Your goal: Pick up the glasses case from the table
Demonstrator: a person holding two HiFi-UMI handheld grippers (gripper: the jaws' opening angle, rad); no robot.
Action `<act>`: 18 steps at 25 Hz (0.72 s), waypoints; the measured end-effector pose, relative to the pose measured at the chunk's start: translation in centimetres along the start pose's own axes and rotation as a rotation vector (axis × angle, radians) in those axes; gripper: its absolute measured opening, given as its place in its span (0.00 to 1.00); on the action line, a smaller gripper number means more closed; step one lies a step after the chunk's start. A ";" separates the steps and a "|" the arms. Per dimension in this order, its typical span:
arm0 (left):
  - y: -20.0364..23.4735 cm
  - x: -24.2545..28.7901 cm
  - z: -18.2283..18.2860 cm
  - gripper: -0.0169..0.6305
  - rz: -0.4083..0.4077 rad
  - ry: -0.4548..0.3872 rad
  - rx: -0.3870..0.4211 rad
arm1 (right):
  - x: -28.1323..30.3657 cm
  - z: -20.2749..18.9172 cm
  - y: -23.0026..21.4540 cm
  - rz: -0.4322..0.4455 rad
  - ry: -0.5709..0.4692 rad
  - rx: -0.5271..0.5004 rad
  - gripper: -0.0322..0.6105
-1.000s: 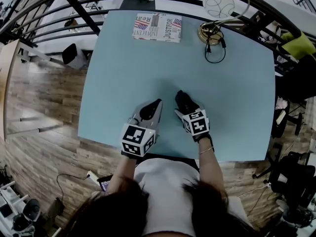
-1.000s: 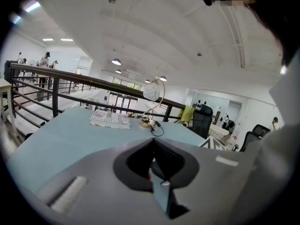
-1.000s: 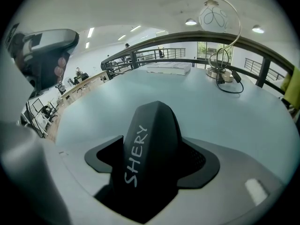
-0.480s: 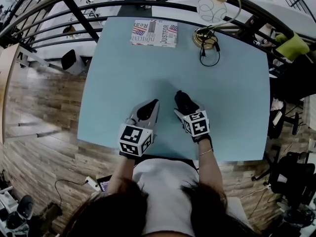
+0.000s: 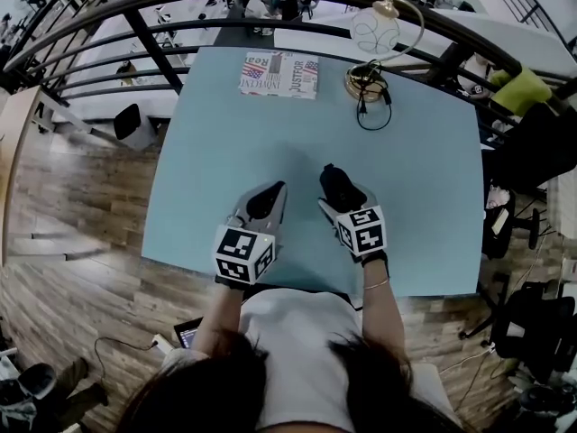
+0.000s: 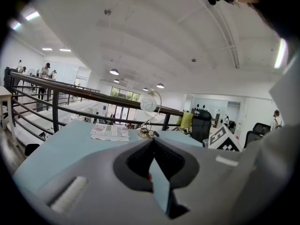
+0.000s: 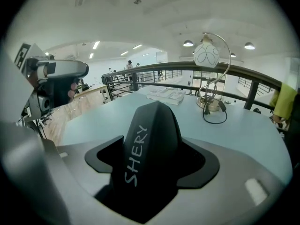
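Observation:
A black glasses case [image 7: 150, 144] with white "SHERY" lettering stands between the jaws of my right gripper [image 7: 152, 159], which is shut on it. From the head view the case [image 5: 337, 186] pokes out ahead of the right gripper [image 5: 343, 197] over the near part of the light blue table [image 5: 225, 133]. Whether the case touches the table I cannot tell. My left gripper [image 5: 270, 197] sits just to the left of it. In its own view the left gripper [image 6: 152, 142] has its jaws together at the tips and holds nothing.
At the table's far edge lie a folded newspaper [image 5: 279, 74] and a brass lamp base [image 5: 365, 81] with a round glass shade [image 5: 375, 31] and a black cable loop [image 5: 371, 111]. A black railing [image 5: 135, 25] runs behind the table. Wooden floor lies to the left.
The head view has shifted slightly, so the far items sit lower in the picture. Both grippers keep nearly the same places, the right one still shut on the case.

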State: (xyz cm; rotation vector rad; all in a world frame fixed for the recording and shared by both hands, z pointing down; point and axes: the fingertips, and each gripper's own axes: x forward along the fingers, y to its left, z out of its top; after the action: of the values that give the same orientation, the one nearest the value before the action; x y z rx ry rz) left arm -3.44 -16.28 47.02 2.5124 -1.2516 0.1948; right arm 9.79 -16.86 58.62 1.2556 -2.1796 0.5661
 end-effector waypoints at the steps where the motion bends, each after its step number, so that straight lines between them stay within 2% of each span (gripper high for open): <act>1: 0.0 -0.1 0.3 0.11 0.000 -0.005 0.004 | -0.5 0.5 0.0 -0.003 -0.016 0.001 0.59; 18: -0.1 -1.1 3.1 0.11 0.000 -0.066 0.045 | -10.6 7.9 -1.0 -0.098 -0.382 0.027 0.59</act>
State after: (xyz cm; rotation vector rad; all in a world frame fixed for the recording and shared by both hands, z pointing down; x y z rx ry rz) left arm -4.13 -16.49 43.85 2.5768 -1.2858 0.1423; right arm 12.99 -15.30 45.83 1.5817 -2.4033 0.3372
